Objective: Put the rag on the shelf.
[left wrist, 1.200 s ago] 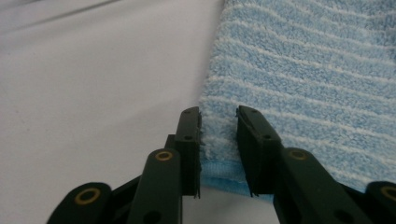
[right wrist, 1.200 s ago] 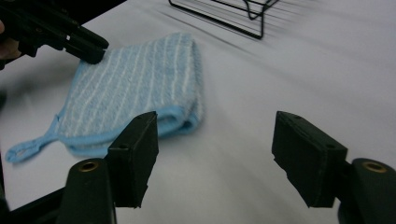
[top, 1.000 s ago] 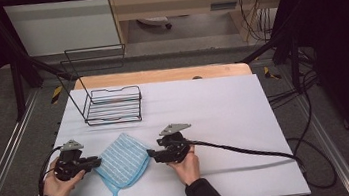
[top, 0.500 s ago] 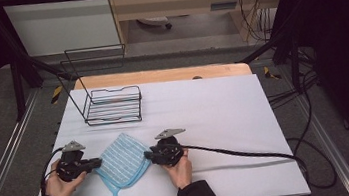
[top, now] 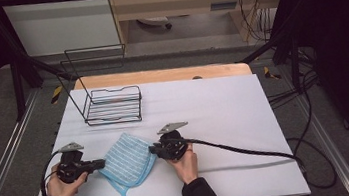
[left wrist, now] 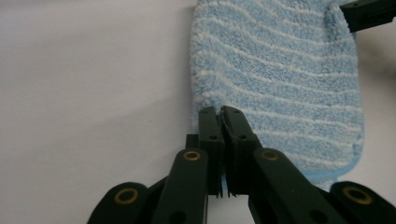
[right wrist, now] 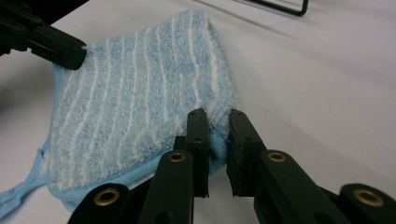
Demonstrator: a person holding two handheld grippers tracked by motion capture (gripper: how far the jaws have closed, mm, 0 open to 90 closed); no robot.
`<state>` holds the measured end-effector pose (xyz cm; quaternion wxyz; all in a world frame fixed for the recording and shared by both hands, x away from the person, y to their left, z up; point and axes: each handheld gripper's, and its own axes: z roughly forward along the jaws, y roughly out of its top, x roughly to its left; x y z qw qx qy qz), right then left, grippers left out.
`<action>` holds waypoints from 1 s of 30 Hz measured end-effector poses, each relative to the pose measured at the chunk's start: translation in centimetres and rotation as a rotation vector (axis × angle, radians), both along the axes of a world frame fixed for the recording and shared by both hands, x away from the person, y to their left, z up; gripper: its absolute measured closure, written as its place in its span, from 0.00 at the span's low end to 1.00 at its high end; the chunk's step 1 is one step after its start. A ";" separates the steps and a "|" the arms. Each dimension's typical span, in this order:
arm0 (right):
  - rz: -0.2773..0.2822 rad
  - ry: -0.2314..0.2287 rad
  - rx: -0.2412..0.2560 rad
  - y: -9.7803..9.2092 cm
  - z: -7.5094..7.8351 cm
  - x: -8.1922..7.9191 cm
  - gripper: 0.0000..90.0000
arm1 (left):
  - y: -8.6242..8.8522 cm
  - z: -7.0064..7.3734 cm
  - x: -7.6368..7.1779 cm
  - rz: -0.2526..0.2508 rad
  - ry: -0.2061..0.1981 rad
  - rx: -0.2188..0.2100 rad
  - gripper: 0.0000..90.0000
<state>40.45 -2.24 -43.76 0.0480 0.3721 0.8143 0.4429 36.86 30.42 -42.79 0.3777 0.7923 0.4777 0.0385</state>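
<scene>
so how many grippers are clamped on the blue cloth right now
2. The left gripper pinches the cloth at its left corner, and the right gripper pinches its right corner, near the wire basket side.

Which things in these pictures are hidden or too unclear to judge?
- Underside of the blue cloth: hidden in every view by the cloth itself.
- Cloth edge inside the left hand-held gripper: covered by its closed jaws in the left gripper view.
- Pinched cloth corner: partly covered by the jaws of the right hand-held gripper in the right gripper view.
- Wire rack: cut off by the top edge in the right gripper view.
</scene>
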 end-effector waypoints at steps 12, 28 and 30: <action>0.043 0.001 -0.055 -1.2 1.5 2.9 0.90 | -3.9 0.2 -3.0 -0.011 -0.021 0.011 0.96; 0.051 -0.069 -0.007 -1.8 1.1 3.0 0.47 | -3.0 0.6 -3.9 0.032 -0.119 0.032 0.63; 0.050 -0.074 -0.007 -2.1 1.4 2.9 0.44 | -2.9 0.9 -3.4 0.020 -0.153 0.057 0.58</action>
